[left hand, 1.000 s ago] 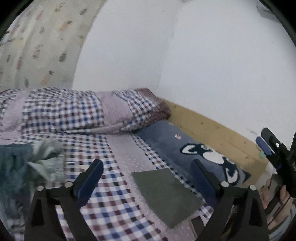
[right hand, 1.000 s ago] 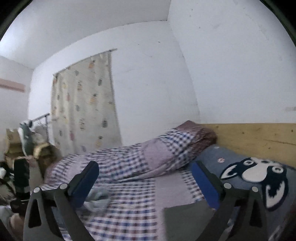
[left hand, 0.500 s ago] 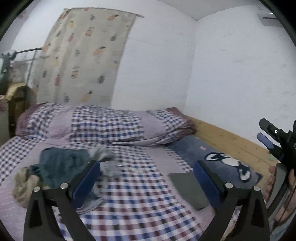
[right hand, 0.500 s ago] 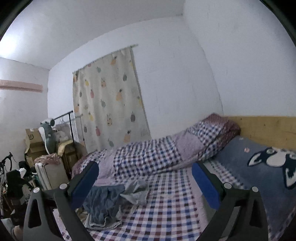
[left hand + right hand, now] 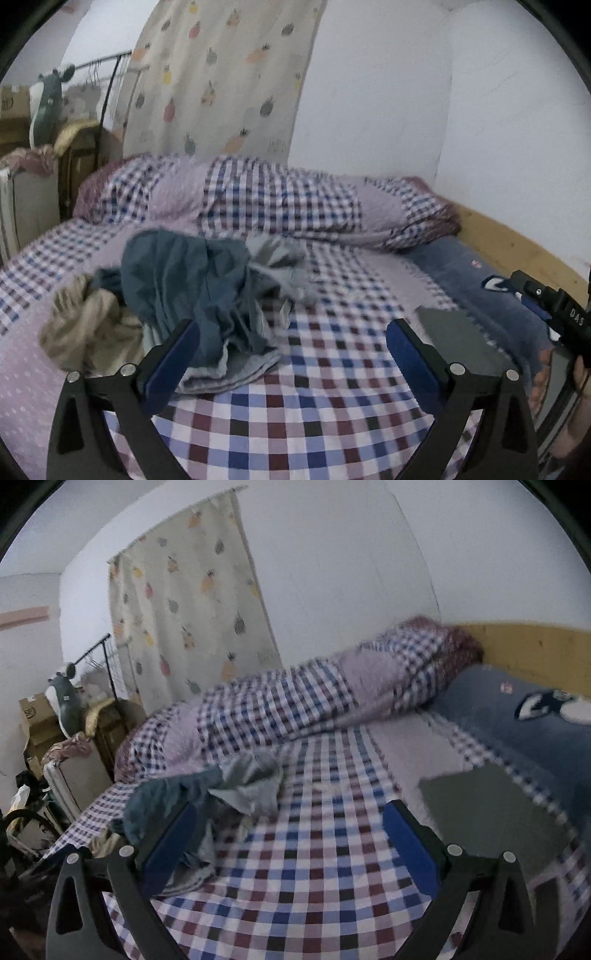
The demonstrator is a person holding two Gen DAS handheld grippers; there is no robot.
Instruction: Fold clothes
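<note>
Two hand-held grippers, left point(image 5: 291, 347) and right point(image 5: 290, 829), level above checked bedsheet point(image 5: 295, 424), jaws apart, empty, clothes pile point(image 5: 192, 295) ahead.

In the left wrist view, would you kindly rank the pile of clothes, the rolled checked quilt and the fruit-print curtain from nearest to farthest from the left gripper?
1. Pile of clothes: just beyond the left gripper, on its left side.
2. Rolled checked quilt: across the far side of the bed.
3. Fruit-print curtain: on the wall behind the quilt.
</note>
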